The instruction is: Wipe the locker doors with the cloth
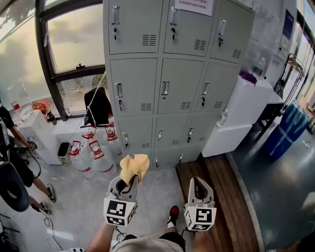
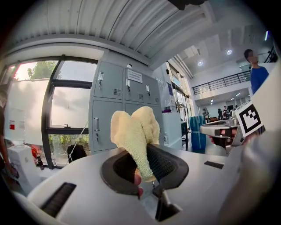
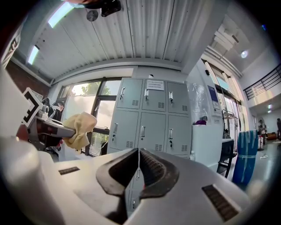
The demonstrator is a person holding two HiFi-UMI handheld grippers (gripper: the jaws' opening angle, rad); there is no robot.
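While the lockers (image 1: 167, 88) stand well ahead, surroundings: water jugs (image 1: 93, 155) at their lower left foot, white cabinet (image 1: 238, 115) against their right side.
Cloth (image 1: 134, 167): yellow, apart from the doors; long axis along the jaws, free end toward the lockers.
Left gripper (image 1: 129, 181): clamped on the cloth's near end.
Right gripper (image 1: 199, 187): jaws together, nothing between.

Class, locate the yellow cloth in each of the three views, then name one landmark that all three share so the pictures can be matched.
Head view: cloth at lower centre, pinched in the left gripper.
Left gripper view: cloth in the centre, rising from the shut jaws.
Right gripper view: cloth at the left edge, mid height.
Shared landmark: the grey lockers, with a paper notice on a top door.
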